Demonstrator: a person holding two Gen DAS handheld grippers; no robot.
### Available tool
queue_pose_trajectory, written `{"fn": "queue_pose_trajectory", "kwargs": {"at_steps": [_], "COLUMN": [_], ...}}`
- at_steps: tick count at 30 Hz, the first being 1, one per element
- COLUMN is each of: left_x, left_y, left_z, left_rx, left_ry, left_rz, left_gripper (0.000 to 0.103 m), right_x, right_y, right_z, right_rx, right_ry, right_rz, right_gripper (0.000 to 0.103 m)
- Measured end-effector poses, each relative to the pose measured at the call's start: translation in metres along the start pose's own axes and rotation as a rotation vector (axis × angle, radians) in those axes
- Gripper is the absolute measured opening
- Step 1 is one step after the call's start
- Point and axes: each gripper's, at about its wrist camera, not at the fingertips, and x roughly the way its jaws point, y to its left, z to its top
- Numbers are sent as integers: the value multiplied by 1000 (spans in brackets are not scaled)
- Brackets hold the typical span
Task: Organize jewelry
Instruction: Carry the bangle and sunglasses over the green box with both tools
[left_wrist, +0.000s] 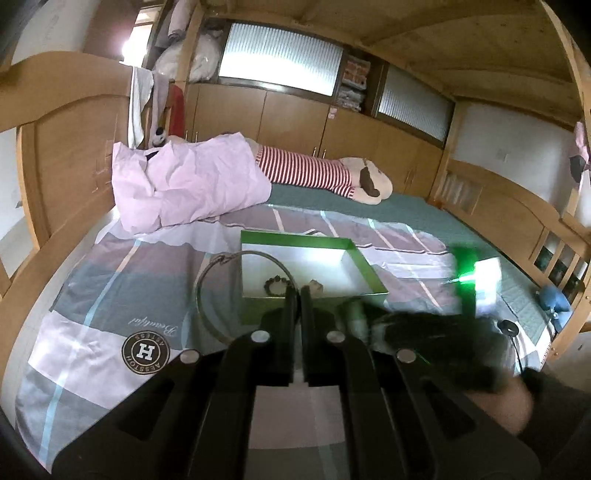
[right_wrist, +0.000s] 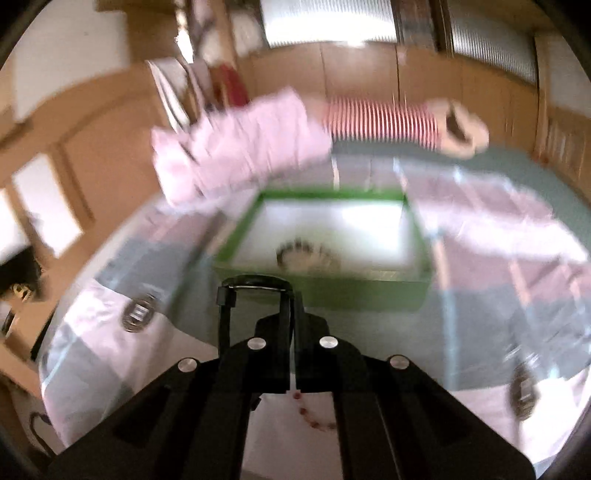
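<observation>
A green box (left_wrist: 364, 264) with a white inside lies open on the bed. A dark beaded bracelet (left_wrist: 275, 286) and a small pale piece (left_wrist: 314, 285) lie in it. My left gripper (left_wrist: 297, 295) is shut on a large silver hoop necklace (left_wrist: 207, 273), held at the box's near left corner. In the blurred right wrist view, my right gripper (right_wrist: 295, 295) is shut on a black watch band (right_wrist: 255, 282), just before the green box (right_wrist: 369, 291), with the beaded bracelet (right_wrist: 306, 253) inside. A red bead bracelet (right_wrist: 314, 417) lies under the right gripper.
The bed has a checked pink-and-grey cover (left_wrist: 110, 295). A pink quilt (left_wrist: 184, 184) and a striped plush toy (left_wrist: 332, 173) lie at the far side. The blurred right gripper with a green glow (left_wrist: 469, 280) shows at the right. Wooden cabinets and bed rails surround the bed.
</observation>
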Motion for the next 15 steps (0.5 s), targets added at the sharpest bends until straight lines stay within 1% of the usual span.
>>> {"fn": "queue_pose_trajectory", "kwargs": {"at_steps": [3,7,9,13,15], "left_x": [-2,3,5,13,20], "left_y": [-10,-28,-39,-58,-64], "left_z": [-2,-8,-10,-16,-19], "left_rx": [12,28,40,66,76], "left_ry": [-2,7,9,18,32], "left_rz": [-17,-36,-40,-49,-45], "left_gripper": [3,3,3,3,3], "right_x": [-50,-91,-99,-99,-96], "right_y": [-11,-36,-46,-61,-69], "right_z": [0,-13,-19,-20,-22], "right_rx": [-39,-22,-15,5,20], "right_ry": [-84,-144,-159,-157,-141], "right_rz": [-9,-32,-48,-57,-57], "right_gripper": [2,2,2,2,2]}}
